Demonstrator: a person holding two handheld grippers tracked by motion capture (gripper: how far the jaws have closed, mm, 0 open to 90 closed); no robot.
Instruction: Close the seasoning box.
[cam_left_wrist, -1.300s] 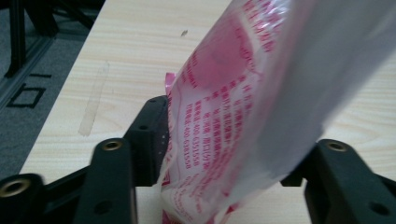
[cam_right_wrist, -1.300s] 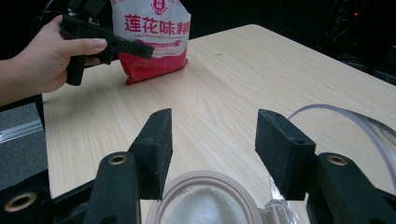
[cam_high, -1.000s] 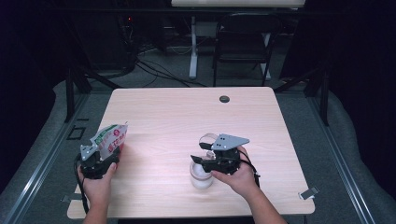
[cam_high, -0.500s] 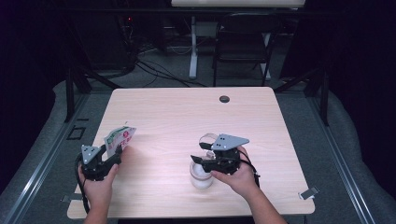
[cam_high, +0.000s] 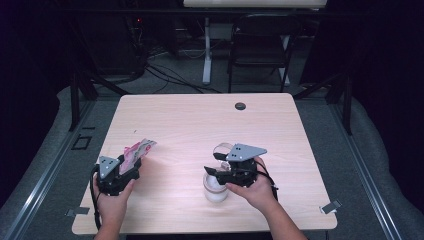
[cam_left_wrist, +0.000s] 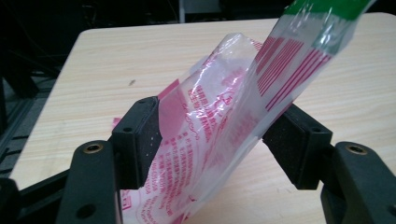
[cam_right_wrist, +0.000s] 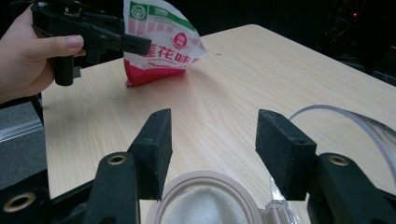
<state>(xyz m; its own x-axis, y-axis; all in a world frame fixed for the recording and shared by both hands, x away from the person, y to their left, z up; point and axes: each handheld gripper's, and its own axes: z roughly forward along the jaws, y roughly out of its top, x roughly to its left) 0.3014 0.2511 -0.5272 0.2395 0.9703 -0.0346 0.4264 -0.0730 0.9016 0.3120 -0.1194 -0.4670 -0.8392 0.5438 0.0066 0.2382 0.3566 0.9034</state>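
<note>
left gripper (cam_high: 131, 167) clamps a crinkly pink-and-white plastic packet (cam_high: 136, 152) at the desk's (cam_high: 190, 125) near left.
right gripper (cam_right_wrist: 212, 140), jaws apart, hovers over a round white powder-filled jar (cam_right_wrist: 205, 203).

A pale wooden surface (cam_high: 200, 125) with rounded corners carries few things. A small dark round disc (cam_high: 240, 106) lies near its far edge, right of the middle. A white-filled round jar (cam_high: 215, 188) stands toward the near edge. A red-printed plastic bag (cam_high: 138, 150) rests its bottom near the left edge.
</note>
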